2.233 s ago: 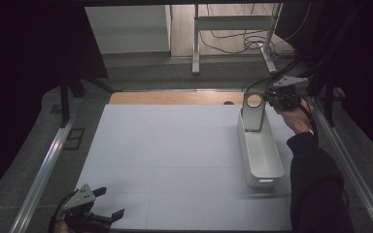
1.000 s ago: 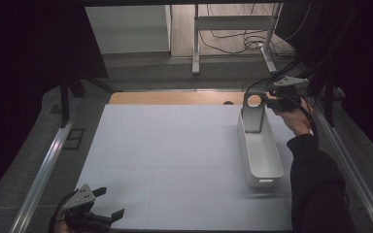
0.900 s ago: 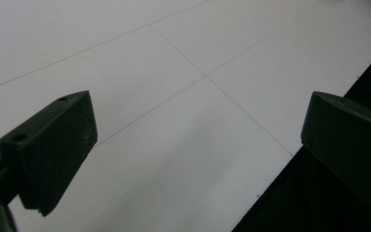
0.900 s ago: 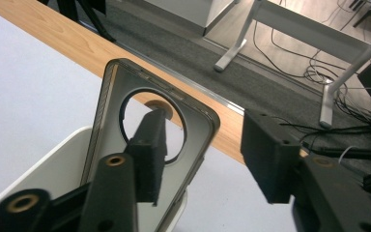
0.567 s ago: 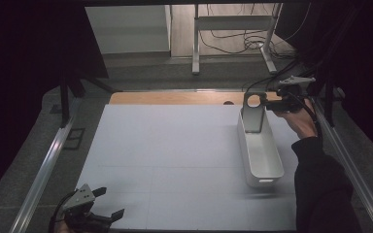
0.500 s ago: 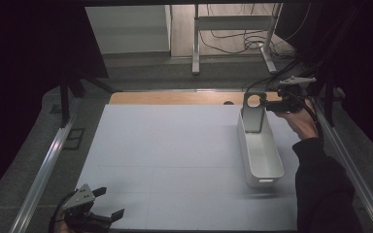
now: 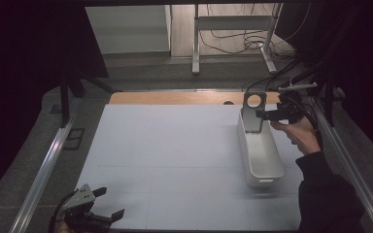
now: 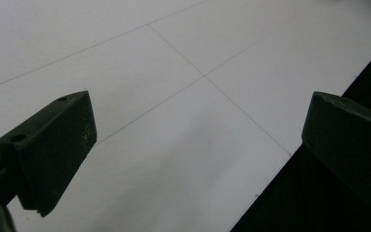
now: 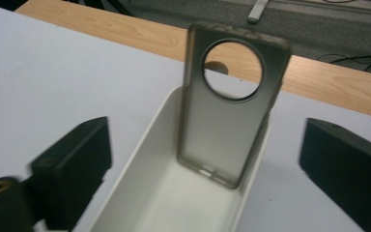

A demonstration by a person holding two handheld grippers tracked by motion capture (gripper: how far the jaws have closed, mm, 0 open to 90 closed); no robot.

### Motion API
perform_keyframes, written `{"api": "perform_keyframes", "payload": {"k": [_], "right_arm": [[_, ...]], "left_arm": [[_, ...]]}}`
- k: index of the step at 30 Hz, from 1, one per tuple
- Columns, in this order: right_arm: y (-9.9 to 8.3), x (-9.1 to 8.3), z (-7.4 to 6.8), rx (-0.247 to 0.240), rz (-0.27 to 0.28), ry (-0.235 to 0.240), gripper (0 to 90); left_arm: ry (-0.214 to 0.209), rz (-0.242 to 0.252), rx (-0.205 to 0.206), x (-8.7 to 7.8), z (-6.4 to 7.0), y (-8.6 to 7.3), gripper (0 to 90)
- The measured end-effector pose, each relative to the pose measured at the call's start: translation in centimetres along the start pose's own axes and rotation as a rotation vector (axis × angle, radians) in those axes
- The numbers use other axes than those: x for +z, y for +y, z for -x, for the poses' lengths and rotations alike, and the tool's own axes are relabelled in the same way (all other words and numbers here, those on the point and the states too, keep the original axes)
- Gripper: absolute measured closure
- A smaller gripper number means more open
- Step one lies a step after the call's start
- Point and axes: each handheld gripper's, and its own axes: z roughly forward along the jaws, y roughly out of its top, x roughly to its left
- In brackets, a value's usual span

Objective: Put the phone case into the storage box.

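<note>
A translucent grey phone case [image 9: 227, 130] with a round camera hole stands upright inside the far end of a narrow white tray [image 9: 140, 193]. In the high view the case [image 7: 252, 116] and tray [image 7: 267, 167] sit at the table's right side. My right gripper [image 9: 207, 140] is open, one jaw on either side of the case and short of it, touching nothing. A hand holds this gripper [image 7: 267, 114] just right of the case. My left gripper [image 7: 108, 203] is open and empty at the front left corner, its jaws [image 8: 198, 130] over the white sheet's edge.
A white sheet [image 7: 175, 155] covers the table, with a wooden strip [image 7: 175, 98] along the far edge. Metal rails [image 7: 48, 165] run down both sides. Desk legs and cables [image 7: 233, 34] lie on the floor beyond. A dark sleeve [image 7: 328, 199] reaches along the right edge.
My right gripper has drifted slightly to the right and nearer to the person, staying beside the case. Case, tray and left gripper have not moved.
</note>
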Motion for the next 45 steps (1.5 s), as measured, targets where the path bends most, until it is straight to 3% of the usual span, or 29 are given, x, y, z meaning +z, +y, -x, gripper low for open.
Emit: {"api": "perform_keyframes", "payload": {"k": [1, 2, 5, 9, 11, 13, 15, 21, 26, 35, 45], "right_arm": [[0.0, 0.0, 0.0, 0.000, 0.000, 0.000, 11.9], [-0.5, -0.2, -1.0, -0.012, 0.011, -0.008, 26.8], [-1.1, -0.1, -1.9, -0.007, 0.018, -0.015, 38.0], [-2.0, 0.9, -2.8, 0.029, -0.033, -0.053, 62.5], [-2.3, 2.3, -3.2, 0.041, -0.080, -0.096, 76.9], [-2.3, 2.7, -3.2, 0.042, -0.089, -0.103, 80.4], [-2.2, 4.0, -3.3, 0.051, -0.113, -0.146, 89.2], [-2.5, 7.4, -2.9, 0.074, -0.184, -0.239, 89.9], [-2.7, 9.4, -2.6, 0.086, -0.209, -0.284, 90.0], [-2.6, 10.7, -2.7, 0.082, -0.201, -0.323, 90.0], [-2.5, 11.1, -2.9, 0.082, -0.130, -0.347, 90.0]], "left_arm": [[0.000, -0.001, 0.003, 0.0, 0.0, 0.0, 0.0], [-0.001, -0.002, 0.004, 0.0, 0.0, 0.0, 0.0], [-0.001, -0.002, 0.006, 0.0, 0.0, 0.0, 0.0], [-0.002, -0.003, 0.009, 0.0, 0.0, 0.0, 0.0], [-0.004, -0.003, 0.010, 0.1, 0.0, 0.1, 0.0], [-0.006, -0.004, 0.010, 0.1, 0.1, 0.1, 0.0], [-0.007, -0.005, 0.011, 0.1, 0.0, 0.1, 0.0], [-0.010, -0.004, 0.010, 0.0, 0.0, 0.0, 0.0], [-0.010, -0.005, 0.010, 0.1, 0.0, 0.0, 0.0], [-0.013, -0.005, 0.011, 0.0, 0.0, 0.0, 0.0], [-0.013, -0.007, 0.014, 0.1, 0.0, 0.0, 0.0]]}}
